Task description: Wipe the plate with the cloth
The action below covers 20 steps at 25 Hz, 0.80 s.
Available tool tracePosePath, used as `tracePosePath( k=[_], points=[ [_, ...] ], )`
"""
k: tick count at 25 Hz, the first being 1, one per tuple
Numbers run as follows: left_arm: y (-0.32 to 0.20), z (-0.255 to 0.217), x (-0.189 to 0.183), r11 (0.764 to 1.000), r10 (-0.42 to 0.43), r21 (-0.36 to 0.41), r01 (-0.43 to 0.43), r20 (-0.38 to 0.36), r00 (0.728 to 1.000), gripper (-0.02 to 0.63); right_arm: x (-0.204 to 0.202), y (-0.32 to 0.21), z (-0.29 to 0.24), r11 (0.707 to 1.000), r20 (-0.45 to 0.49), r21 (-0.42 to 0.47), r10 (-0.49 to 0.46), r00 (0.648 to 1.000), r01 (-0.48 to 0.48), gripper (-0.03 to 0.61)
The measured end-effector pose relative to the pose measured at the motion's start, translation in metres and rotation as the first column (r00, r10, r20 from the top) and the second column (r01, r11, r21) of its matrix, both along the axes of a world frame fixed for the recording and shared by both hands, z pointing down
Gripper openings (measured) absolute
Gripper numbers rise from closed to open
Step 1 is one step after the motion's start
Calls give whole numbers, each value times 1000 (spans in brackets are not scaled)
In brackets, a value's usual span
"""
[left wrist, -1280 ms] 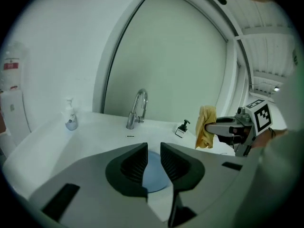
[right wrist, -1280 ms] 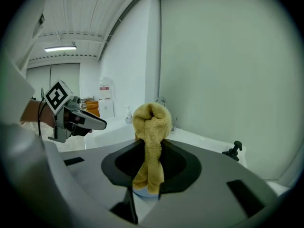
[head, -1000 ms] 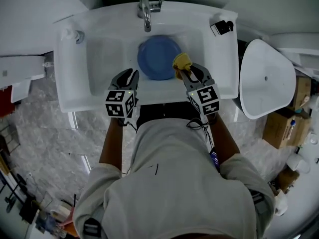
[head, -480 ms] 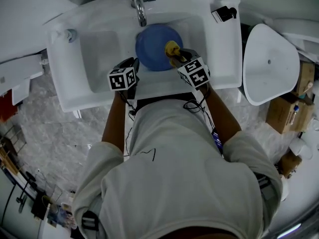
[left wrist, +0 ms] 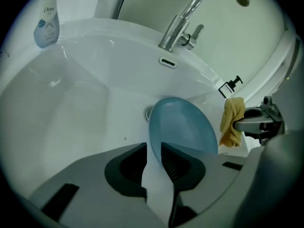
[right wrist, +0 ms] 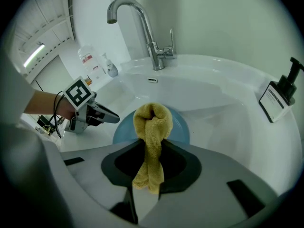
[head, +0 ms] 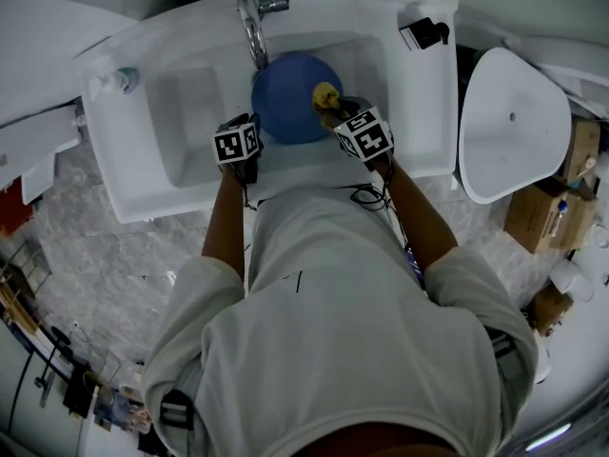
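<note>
A blue plate point(head: 285, 98) sits in the white sink point(head: 190, 112) below the tap. My left gripper point(head: 249, 150) is at the plate's near left edge, and in the left gripper view its narrow jaws point(left wrist: 153, 148) are shut on the rim of the plate point(left wrist: 183, 127). My right gripper point(head: 335, 110) is shut on a bunched yellow cloth point(head: 326, 93) over the plate's right side. In the right gripper view the cloth point(right wrist: 152, 125) hangs between my jaws point(right wrist: 152, 141), with the plate point(right wrist: 180, 127) behind it and the left gripper point(right wrist: 111, 118) at its left edge.
The chrome tap point(head: 252, 22) arches over the plate's far edge. A soap dispenser point(head: 425, 31) stands on the rim at the back right, a bottle point(head: 112, 81) at the back left. A white tub point(head: 509, 122) and cardboard boxes point(head: 547, 217) are to the right.
Both grippers have moved forward over the basin. The left jaws, open before, have shut on the plate's rim. The cloth has shifted from the plate's right edge to over the plate.
</note>
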State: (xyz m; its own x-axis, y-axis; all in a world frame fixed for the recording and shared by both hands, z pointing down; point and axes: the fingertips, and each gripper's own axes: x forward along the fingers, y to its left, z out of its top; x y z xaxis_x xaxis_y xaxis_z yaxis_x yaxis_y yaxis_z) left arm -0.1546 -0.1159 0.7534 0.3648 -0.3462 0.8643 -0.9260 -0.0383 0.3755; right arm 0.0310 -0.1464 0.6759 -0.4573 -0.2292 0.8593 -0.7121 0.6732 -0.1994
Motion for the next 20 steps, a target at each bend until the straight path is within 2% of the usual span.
tracePosePath(
  k=[3,7,9,10,14,20],
  points=[
    [-7,10,0,1000,-18,-11,18,-14,1000,107,0,-2,3,1000,-1,-12,11,1000,-11,87],
    [-7,25,7,997,-42,-71,38,-58,997,104,2,-7,9,999,-12,-25,27,1000,-27,87],
    [-7,29,9,995,-55,-88,48,-76,996,54,1,-9,11,999,-11,-31,34,999,-34,87],
    [-8,30,9,995,-59,-87,52,-82,995,51,1,-9,12,999,-11,-33,35,999,-35,87],
    [-14,16,10,999,-34,-39,31,-83,996,46,3,-9,13,998,-15,-34,43,999,-44,87],
    [-19,-14,12,997,65,53,-64,-33,997,44,8,-16,14,997,-23,-24,72,997,-73,87]
  ],
)
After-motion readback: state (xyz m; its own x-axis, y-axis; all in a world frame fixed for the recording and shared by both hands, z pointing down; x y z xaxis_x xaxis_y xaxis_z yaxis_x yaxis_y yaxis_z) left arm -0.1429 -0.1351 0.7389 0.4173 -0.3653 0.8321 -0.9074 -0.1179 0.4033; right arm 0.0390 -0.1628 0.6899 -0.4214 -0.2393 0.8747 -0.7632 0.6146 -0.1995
